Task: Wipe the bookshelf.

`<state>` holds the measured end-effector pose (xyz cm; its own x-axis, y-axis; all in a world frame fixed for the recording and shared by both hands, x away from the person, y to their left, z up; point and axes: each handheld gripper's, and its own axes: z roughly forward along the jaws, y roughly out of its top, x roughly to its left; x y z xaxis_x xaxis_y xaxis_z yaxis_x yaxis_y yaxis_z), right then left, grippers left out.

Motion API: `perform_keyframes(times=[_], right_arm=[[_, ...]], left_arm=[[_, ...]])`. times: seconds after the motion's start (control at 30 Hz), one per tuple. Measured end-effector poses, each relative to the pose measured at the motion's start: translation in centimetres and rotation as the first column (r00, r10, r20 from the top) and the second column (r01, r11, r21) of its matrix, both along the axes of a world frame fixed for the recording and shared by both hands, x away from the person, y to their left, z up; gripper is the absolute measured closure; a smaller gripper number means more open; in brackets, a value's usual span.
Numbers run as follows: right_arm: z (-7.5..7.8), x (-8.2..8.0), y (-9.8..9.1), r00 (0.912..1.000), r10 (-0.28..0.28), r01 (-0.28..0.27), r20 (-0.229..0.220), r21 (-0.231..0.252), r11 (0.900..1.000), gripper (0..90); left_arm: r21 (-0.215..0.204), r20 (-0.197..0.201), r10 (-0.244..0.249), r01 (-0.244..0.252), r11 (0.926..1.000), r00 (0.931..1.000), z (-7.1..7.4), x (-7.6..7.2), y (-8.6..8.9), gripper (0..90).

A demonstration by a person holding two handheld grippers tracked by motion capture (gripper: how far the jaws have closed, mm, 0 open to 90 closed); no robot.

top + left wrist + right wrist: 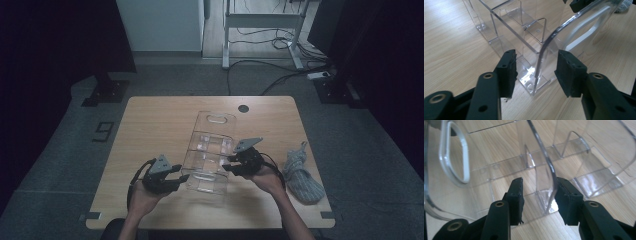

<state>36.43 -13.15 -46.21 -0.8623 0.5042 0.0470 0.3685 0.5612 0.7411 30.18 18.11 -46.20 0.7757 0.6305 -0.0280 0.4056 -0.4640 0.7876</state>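
Both black two-jaw grippers straddle the clear acrylic divided organiser's (210, 150) near corners, likely to lift it: left gripper (535, 72) unclenched, right gripper (537, 195) touching one wall, not clamped.

No readable text, label, brand name or sign appears on anything on the table (150, 115). The one mark resembling a character is a dark shape on the floor (70, 165) beside the table's left edge (103, 131); it looks like the numeral 9, though it is too small and dim to be sure.
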Motion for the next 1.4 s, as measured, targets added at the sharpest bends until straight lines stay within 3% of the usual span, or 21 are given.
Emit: perform_keyframes(times=[0.43, 0.77, 1.4], right_arm=[[0.0, -0.4, 0.5, 1.0000, 0.006, -0.006, 0.005, -0.012, 0.9999, 59.9], [0.0, -0.9, 0.4, 0.9998, 0.019, -0.019, -0.002, -0.010, 0.9998, 64.3], [0.1, -2.2, 0.3, 0.9989, 0.044, -0.044, -0.017, 0.001, 0.9990, 67.4]], left_arm=[[0.000, -0.008, 0.049, -0.049, 0.9988, 0.9988, -0.2, 0.7, 0.5, 60.0], [-0.015, -0.020, 0.091, -0.091, 0.9957, 0.9956, -0.5, 1.5, 0.7, 60.9], [0.010, -0.041, 0.152, -0.152, 0.9883, 0.9875, -1.4, 3.2, 0.1, 59.8]])
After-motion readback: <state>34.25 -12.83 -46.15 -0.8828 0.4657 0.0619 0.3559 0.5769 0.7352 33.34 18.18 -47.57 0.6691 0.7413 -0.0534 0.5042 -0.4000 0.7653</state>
